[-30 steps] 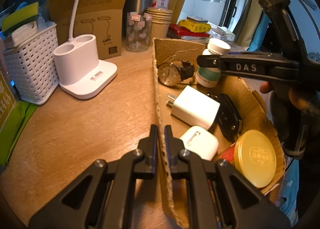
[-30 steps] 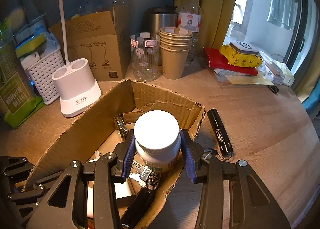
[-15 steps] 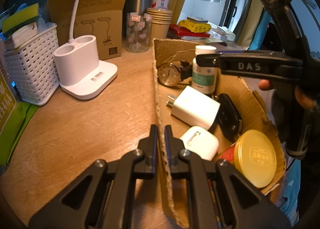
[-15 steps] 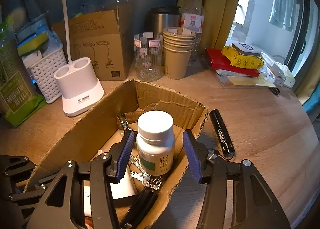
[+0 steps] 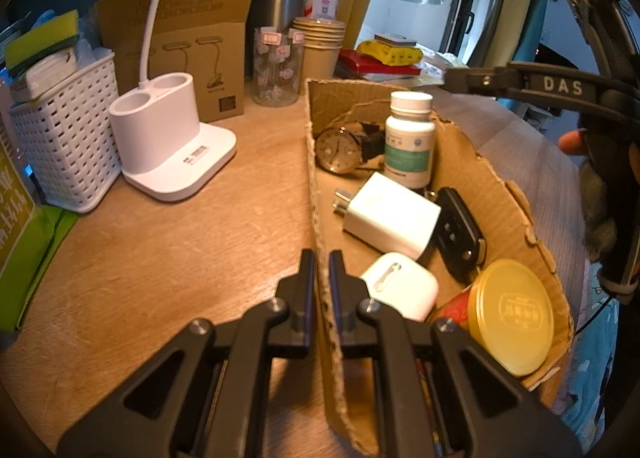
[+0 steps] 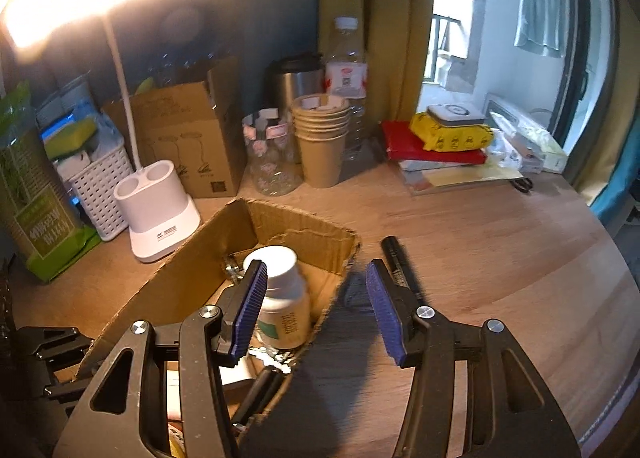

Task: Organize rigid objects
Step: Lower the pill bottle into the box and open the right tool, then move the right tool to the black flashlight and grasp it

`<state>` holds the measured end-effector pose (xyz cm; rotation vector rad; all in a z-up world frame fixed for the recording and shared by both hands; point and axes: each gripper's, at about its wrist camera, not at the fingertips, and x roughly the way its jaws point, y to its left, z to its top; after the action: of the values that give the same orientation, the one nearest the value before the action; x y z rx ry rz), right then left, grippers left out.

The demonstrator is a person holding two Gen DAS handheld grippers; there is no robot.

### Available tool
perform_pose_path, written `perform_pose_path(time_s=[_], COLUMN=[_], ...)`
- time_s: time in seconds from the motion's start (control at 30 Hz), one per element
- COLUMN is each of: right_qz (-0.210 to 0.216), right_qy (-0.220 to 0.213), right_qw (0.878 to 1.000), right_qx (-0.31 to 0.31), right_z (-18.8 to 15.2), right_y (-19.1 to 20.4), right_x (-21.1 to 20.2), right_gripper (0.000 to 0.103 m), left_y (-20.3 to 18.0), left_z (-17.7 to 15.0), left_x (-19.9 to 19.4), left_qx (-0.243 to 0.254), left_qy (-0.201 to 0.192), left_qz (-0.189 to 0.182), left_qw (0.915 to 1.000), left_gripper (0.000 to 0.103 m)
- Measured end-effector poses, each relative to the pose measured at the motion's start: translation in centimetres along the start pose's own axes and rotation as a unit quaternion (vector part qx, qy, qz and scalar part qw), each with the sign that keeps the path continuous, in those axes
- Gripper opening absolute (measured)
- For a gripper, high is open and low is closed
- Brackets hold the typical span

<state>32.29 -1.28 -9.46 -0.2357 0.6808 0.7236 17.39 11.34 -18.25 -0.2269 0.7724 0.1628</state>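
My left gripper [image 5: 322,258] is shut on the near wall of the open cardboard box [image 5: 316,186] and holds it on the wooden desk. A white pill bottle [image 5: 410,138] with a green label stands upright in the box, beside a wristwatch [image 5: 340,150], a white charger [image 5: 390,218], a black car key [image 5: 460,234], a white earbud case [image 5: 400,286] and a yellow-lidded tin [image 5: 510,318]. My right gripper [image 6: 316,302] is open and empty above the box's right wall [image 6: 336,294]; the bottle [image 6: 280,298] stands free to its left. A black flashlight [image 6: 396,262] lies on the desk outside the box.
A white lamp base [image 5: 172,138], a white basket [image 5: 68,138], a brown carton [image 5: 192,58], a glass jar [image 5: 278,66], stacked paper cups [image 5: 320,46] and bottles line the back. Red and yellow packs [image 6: 436,138] lie at the back right. The desk edge curves at right.
My right gripper opened and let go of the pill bottle, which now stands in the box. The gripper then rose and drew back to the right. My left gripper has not moved.
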Motion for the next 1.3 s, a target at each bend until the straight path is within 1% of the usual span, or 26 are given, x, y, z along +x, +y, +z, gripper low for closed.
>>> perform_pose_path(time_s=[0.2, 0.67, 0.87, 0.97, 1.3], right_qz=[-0.018, -0.037, -0.033, -0.020, -0.015], right_qy=[-0.011, -0.008, 0.001, 0.004, 0.025], right_qw=[1.000, 0.999, 0.999, 0.999, 0.999], right_qx=[0.022, 0.033, 0.023, 0.028, 0.027], right_z=[0.0, -0.6, -0.9, -1.2, -1.8], right_y=[-2.3, -5.1, -5.9, -6.4, -7.0], right_x=[-1.0, -1.1, -0.1, 0.6, 3.4], right_gripper=[0.055, 0.055, 0.055, 0.055, 0.055], left_y=[0.0, 0.0, 0.0, -0.1, 0.0], left_z=[0.0, 0.0, -0.1, -0.1, 0.0], left_x=[-0.1, -0.1, -0.1, -0.1, 0.2], left_qx=[0.000, 0.001, 0.003, 0.004, 0.005], left_qy=[0.000, 0.000, 0.000, 0.000, 0.001], left_qz=[0.001, 0.003, 0.008, 0.011, 0.014], left_qw=[1.0000, 1.0000, 1.0000, 0.9999, 0.9999], left_gripper=[0.008, 0.008, 0.008, 0.008, 0.008])
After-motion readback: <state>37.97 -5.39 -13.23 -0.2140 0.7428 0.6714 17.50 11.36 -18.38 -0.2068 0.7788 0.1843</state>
